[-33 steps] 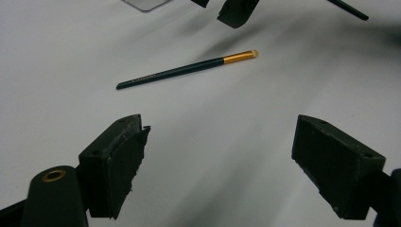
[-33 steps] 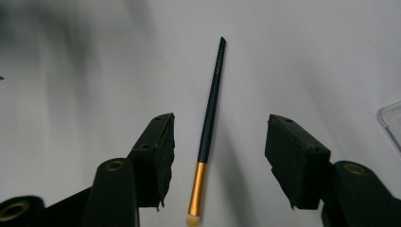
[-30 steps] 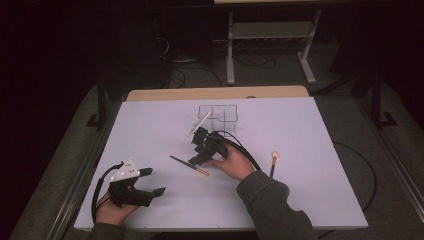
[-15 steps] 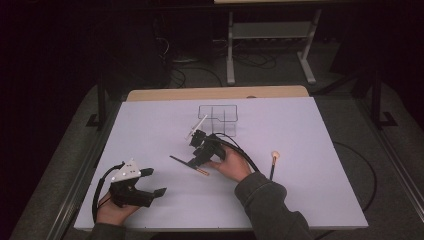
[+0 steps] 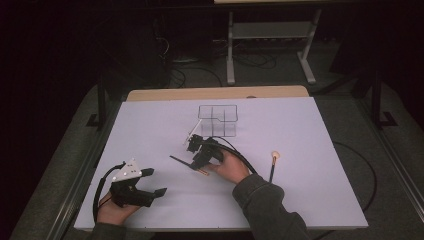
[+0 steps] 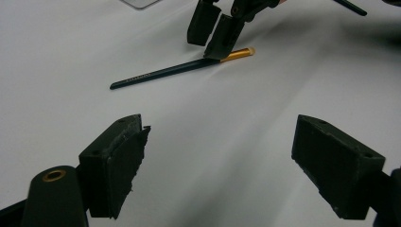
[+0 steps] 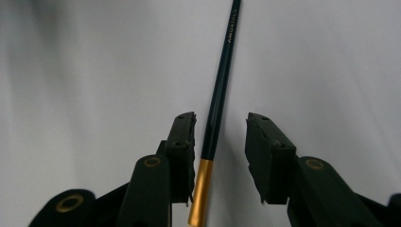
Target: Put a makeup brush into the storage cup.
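Dim room, brightly lit table (image 5: 310,150), soft shadows, blurred close-ups.

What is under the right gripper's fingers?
A dark brush handle with a gold ferrule lies on the white table between the right gripper fingers, which have been closing; its bristle end is hidden.

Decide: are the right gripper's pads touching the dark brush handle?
Cannot tell. In the right gripper view the brush lies between the closing right gripper; the right pad stands clear, the left looks very close.
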